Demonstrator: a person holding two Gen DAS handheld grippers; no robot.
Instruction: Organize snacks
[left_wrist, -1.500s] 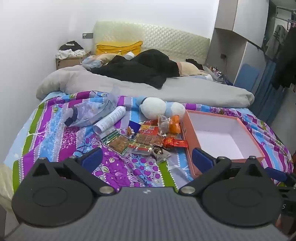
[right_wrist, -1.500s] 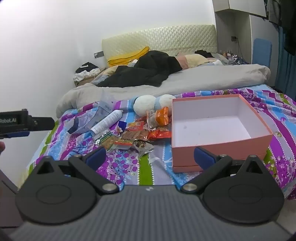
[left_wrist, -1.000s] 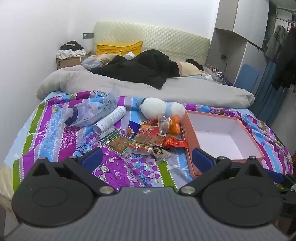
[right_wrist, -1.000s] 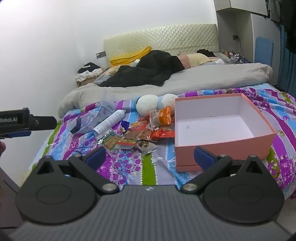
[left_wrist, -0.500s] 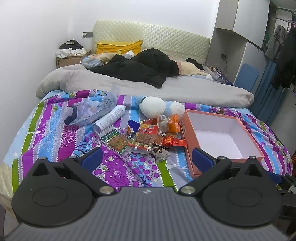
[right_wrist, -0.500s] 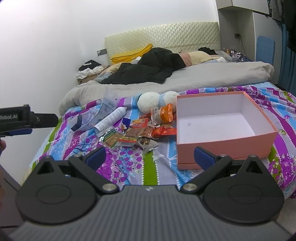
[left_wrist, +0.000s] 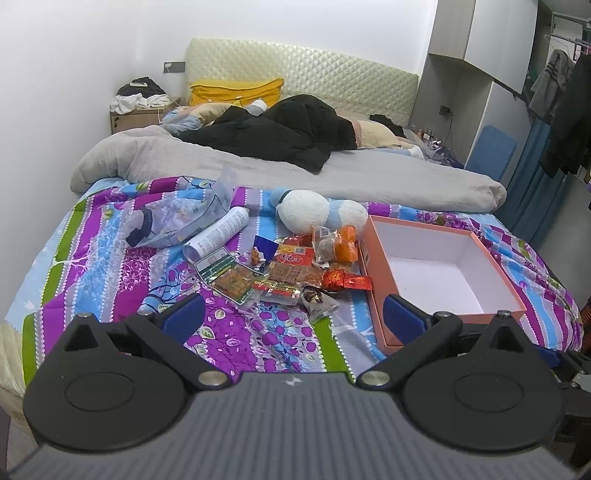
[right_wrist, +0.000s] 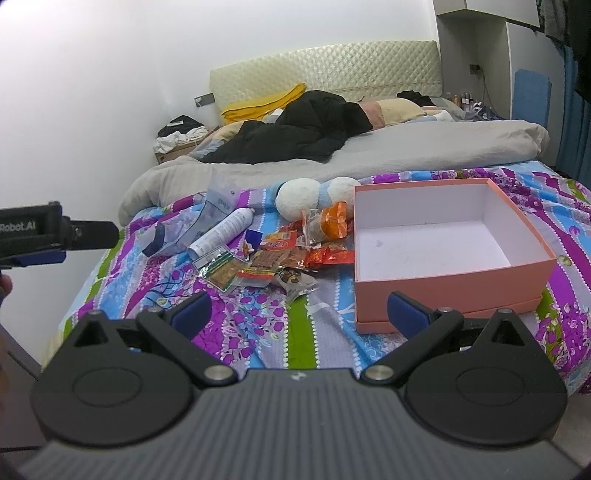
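Note:
A heap of snack packets (left_wrist: 291, 271) (right_wrist: 280, 258) lies on the patterned bedspread, just left of an empty pink box (left_wrist: 373, 266) (right_wrist: 443, 291) with a white inside. My left gripper (left_wrist: 293, 319) hovers open near the foot of the bed, short of the snacks, nothing between its blue pads. My right gripper (right_wrist: 299, 314) is open too, empty, in front of the box's near left corner. The left gripper's body (right_wrist: 44, 232) shows at the left edge of the right wrist view.
A white spray can (left_wrist: 218, 234) (right_wrist: 221, 236), a clear plastic bag (left_wrist: 177, 218) and a white and blue plush toy (left_wrist: 317, 212) (right_wrist: 310, 195) lie beside the snacks. A grey duvet (left_wrist: 295, 177) and black jacket (left_wrist: 280, 134) cover the far half. A nightstand (left_wrist: 140, 114) stands by the left wall.
Both grippers have drifted slightly forward toward the bed; the right wrist view shifted a little left. Both stay open and nothing on the bed has moved.

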